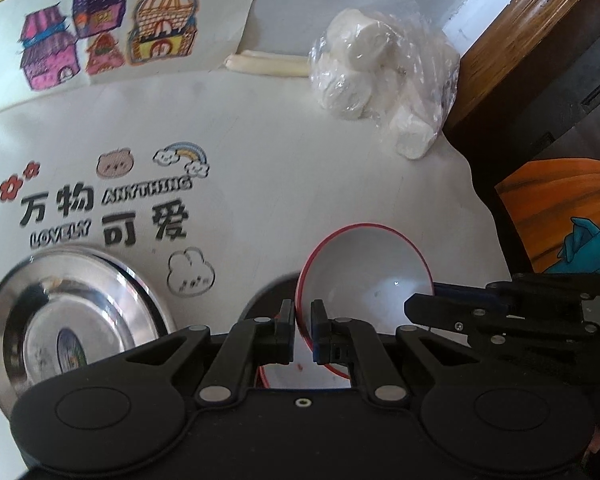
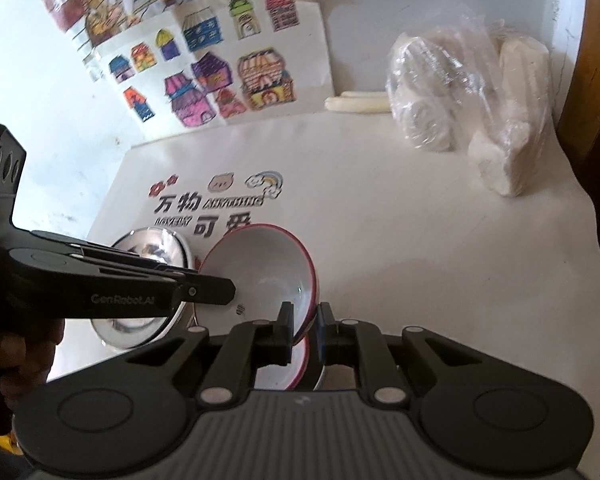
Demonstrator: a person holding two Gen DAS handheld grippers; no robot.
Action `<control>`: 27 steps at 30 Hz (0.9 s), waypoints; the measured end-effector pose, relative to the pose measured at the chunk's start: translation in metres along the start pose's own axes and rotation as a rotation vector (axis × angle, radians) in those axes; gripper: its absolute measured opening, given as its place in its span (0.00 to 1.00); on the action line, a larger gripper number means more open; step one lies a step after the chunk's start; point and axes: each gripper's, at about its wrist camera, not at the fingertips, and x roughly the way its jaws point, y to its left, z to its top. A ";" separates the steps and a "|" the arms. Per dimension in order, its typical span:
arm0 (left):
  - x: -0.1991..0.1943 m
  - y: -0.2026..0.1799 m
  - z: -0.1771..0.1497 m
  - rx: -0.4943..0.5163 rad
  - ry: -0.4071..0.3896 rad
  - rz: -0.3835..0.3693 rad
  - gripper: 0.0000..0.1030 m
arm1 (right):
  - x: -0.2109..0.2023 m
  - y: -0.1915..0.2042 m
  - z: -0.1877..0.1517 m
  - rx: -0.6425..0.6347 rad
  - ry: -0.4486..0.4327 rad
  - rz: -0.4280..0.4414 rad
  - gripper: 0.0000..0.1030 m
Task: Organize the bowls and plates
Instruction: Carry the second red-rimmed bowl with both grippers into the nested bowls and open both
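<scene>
A white bowl with a red rim (image 1: 364,276) (image 2: 260,268) is held tilted above the white table. My left gripper (image 1: 303,320) is shut on its near rim in the left wrist view. The right gripper (image 2: 305,322) is shut on the opposite rim. Each gripper shows in the other's view: the right one (image 1: 412,308) reaches in from the right, the left one (image 2: 230,292) from the left. More red-edged white shows just below the fingers; I cannot tell whether it is a second bowl. A steel plate (image 1: 72,320) (image 2: 148,246) lies on the table left of the bowl.
A clear bag of white blocks (image 1: 380,76) (image 2: 460,120) sits at the back right, with a pale roll (image 1: 268,64) beside it. Coloured house drawings (image 1: 100,40) (image 2: 228,76) lean on the wall. The table's edge (image 1: 484,208) runs down the right, with an orange picture (image 1: 560,216) beyond it.
</scene>
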 end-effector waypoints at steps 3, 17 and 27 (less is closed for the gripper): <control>-0.001 0.002 -0.007 -0.006 0.010 0.003 0.07 | 0.000 0.006 -0.004 -0.019 0.014 0.003 0.13; 0.004 0.001 -0.026 0.003 0.081 0.031 0.08 | 0.010 0.022 -0.023 -0.085 0.107 -0.002 0.14; 0.007 -0.002 -0.027 0.005 0.094 0.050 0.09 | 0.015 0.018 -0.026 -0.081 0.123 0.003 0.14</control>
